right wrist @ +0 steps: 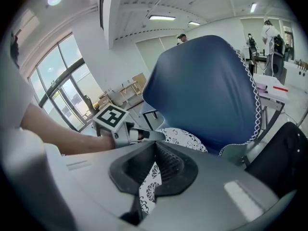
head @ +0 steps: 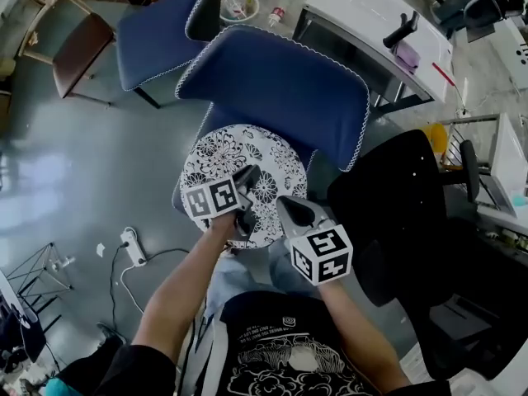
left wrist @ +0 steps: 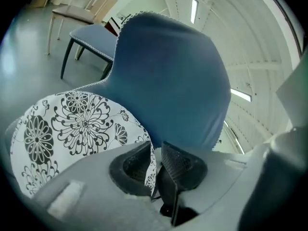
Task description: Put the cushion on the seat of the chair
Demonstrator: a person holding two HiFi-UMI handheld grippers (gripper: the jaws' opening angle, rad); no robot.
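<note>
Left gripper view: the left gripper has its jaws slightly apart. The cushion rim stands between them and does not look pinched. Right gripper view: the right gripper is clamped on that same rim.

Head view: the cushion lies flat on the chair, covering most of the seat. Its far edge is near the chair's backrest and its near rim is at the chair's front edge, where both grippers meet it.

Placement looks almost complete. To finish well:
- Lower the held rim until it rests on the chair.
- Nudge the cushion toward the backrest so it sits centred.
- Open the right jaws fully.
- Draw both grippers straight back from the chair's front, so neither jaw drags the rim off.

No brand or label is legible. The cubes carry only square markers, and the shirt print below the chair is too small to read.
</note>
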